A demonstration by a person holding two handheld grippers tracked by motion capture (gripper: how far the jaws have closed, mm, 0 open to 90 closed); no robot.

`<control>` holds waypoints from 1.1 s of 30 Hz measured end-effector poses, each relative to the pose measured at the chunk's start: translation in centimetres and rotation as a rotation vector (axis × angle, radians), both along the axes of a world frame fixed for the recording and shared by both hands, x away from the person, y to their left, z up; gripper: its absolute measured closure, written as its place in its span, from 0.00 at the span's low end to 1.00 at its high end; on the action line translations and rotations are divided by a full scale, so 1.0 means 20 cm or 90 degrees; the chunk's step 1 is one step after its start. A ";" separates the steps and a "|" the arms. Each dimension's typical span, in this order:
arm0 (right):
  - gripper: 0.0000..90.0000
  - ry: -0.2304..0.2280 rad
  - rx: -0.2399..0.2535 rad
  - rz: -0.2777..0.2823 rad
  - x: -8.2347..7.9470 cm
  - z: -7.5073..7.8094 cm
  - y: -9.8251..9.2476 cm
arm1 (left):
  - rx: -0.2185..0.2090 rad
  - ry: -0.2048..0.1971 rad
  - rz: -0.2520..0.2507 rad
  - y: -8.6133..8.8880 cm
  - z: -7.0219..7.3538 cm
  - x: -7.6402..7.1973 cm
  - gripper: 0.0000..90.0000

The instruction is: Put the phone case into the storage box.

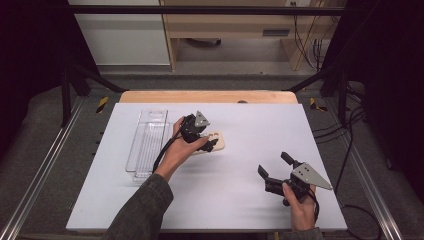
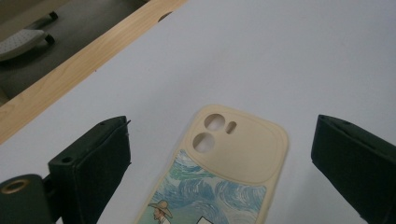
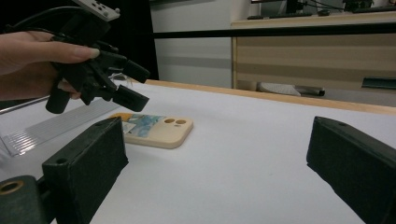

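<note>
Left gripper (image 1: pixel 207 134) poised with jaws spread wide over cream rubber phone case with painted back (image 2: pixel 219 177), lying flat mid-tabletop, beside clear plastic tray (image 1: pixel 147 142). Right gripper (image 1: pixel 274 166) gaping too, empty, near front right corner.

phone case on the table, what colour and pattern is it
Cream phone case with a swirly blue painting and a straw-hatted figure; clearest in the left gripper view.

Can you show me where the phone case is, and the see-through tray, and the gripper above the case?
phone case (image 2: pixel 233 149): left gripper view, on its cream camera end.
clear plastic tray (image 1: pixel 146 142): high view, on its ribbed floor.
left gripper (image 3: pixel 128 86): right gripper view, between its open jaws.
</note>
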State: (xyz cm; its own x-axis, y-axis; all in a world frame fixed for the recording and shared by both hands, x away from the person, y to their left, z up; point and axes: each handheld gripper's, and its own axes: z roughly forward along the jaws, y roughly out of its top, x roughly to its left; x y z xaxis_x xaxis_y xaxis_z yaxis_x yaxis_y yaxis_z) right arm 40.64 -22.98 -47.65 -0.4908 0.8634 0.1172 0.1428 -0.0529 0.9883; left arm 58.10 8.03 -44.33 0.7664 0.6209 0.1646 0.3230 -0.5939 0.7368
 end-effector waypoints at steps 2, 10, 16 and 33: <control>0.05 0.002 0.000 0.002 0.00 0.00 0.00 | 0.012 0.008 0.006 0.00 -0.02 0.02 0.05; 0.05 0.003 -0.001 0.007 0.01 0.00 0.01 | 0.032 0.018 0.013 0.02 -0.07 0.04 0.05; 0.04 0.004 0.001 0.010 0.01 0.00 0.01 | 0.035 0.028 0.017 0.01 -0.09 0.05 0.06; 0.04 0.006 0.001 0.015 0.01 0.00 0.02 | 0.013 0.056 0.026 0.04 -0.11 0.08 0.06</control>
State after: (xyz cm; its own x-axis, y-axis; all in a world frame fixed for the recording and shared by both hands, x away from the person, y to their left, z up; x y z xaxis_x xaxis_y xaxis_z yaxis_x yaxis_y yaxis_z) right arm 40.87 -22.60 -47.71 -0.5097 0.8515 0.1231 0.1532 -0.0510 0.9869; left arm 59.61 8.85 -46.50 0.7530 0.6487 0.1101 0.4103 -0.5937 0.6923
